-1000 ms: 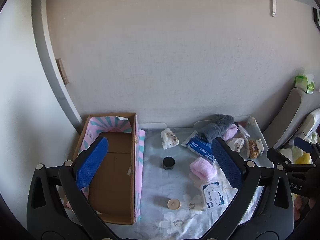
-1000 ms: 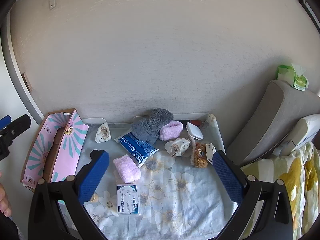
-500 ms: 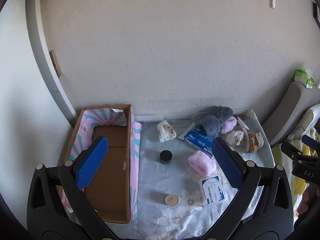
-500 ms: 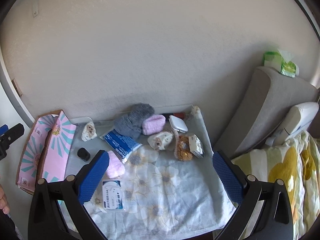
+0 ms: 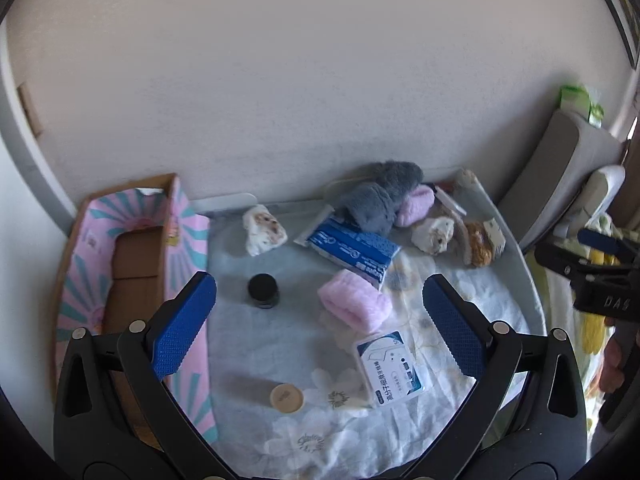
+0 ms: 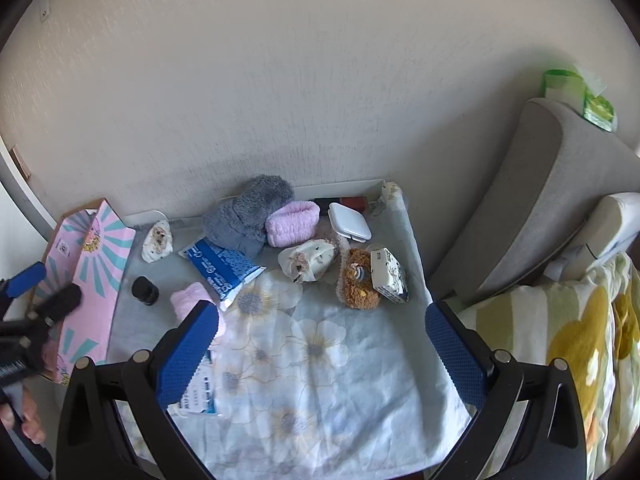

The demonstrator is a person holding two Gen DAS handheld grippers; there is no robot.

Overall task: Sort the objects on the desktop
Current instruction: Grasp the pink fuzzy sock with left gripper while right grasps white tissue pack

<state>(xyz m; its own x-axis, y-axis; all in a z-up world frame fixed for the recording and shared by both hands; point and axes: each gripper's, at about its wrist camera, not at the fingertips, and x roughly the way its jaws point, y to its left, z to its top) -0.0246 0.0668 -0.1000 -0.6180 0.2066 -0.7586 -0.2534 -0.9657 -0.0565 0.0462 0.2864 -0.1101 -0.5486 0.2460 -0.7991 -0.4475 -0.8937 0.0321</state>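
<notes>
My left gripper (image 5: 320, 328) is open and empty, above the table's near left part. Between its fingers lie a black jar (image 5: 263, 290), a pink rolled cloth (image 5: 354, 306), a white and blue packet (image 5: 394, 368) and a beige round lid (image 5: 286, 398). My right gripper (image 6: 320, 352) is open and empty over the floral tablecloth (image 6: 320, 360). Beyond it lie a blue tissue pack (image 6: 218, 260), a grey fluffy cloth (image 6: 248, 216), a pink cloth (image 6: 294, 222), a white case (image 6: 350, 224), a brown plush toy (image 6: 358, 282) and a small carton (image 6: 390, 276).
An open cardboard box (image 5: 136, 256) with pink and teal flaps stands at the table's left edge. A wall runs behind the table. A grey cushion (image 6: 540, 192) and a yellow flowered blanket (image 6: 568, 340) lie to the right. A green tissue pack (image 6: 576, 96) sits on the cushion.
Both grippers have drawn back and up from the table, and both views have swung to the right. No object on the table has moved.
</notes>
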